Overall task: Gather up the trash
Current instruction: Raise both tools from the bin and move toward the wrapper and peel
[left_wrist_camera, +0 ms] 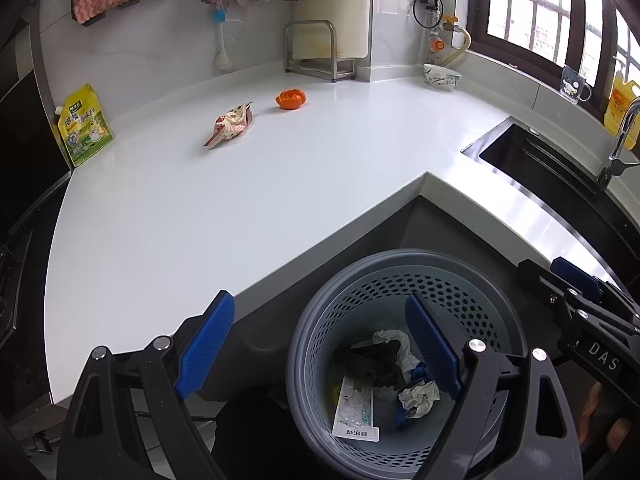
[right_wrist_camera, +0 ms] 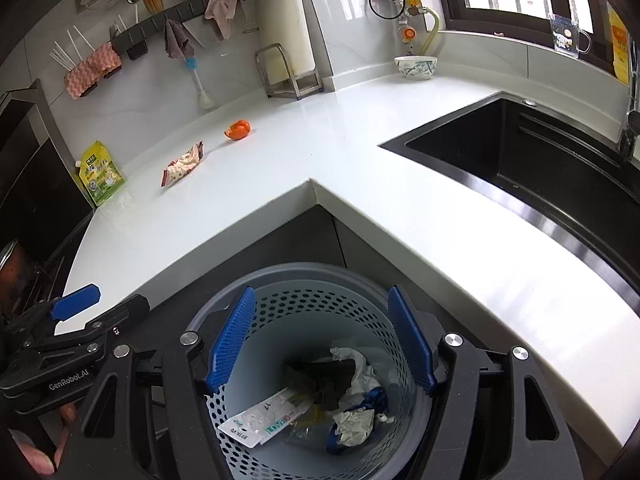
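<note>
Both tongs hang over the bin with nothing between their blue pads. Left tongs [left_wrist_camera: 320, 344] stand wide apart, one pad over the desk edge and the other over the perforated grey bin [left_wrist_camera: 316, 320]. Right tongs [right_wrist_camera: 320, 340] are also spread, a little narrower, framing the bin's mouth squarely. Neither grips anything; both look empty and ready for another pick-up.

Below them, the bin sits on the floor tucked into the inner corner of the L-shaped white desk [left_wrist_camera: 168, 216], a sensible spot since either arm of the desk can be cleared into it. Inside lie crumpled paper [right_wrist_camera: 354, 424], a dark scrap and a flat printed packet [right_wrist_camera: 260, 420].

From the left tongs, the remaining trash lies toward 11 and 12 o'clock, well apart: a red-and-white snack wrapper [left_wrist_camera: 230, 124] lying flat, and beyond it an orange peel [left_wrist_camera: 291, 99]. In the right view both sit around 11 o'clock. A green pouch [left_wrist_camera: 82, 124] leans upright against the wall at 10 o'clock and looks like stock rather than trash. The sink [right_wrist_camera: 520, 160] is off at 2 o'clock.

Judging by this, the wrapper is the nearer next target.
</note>
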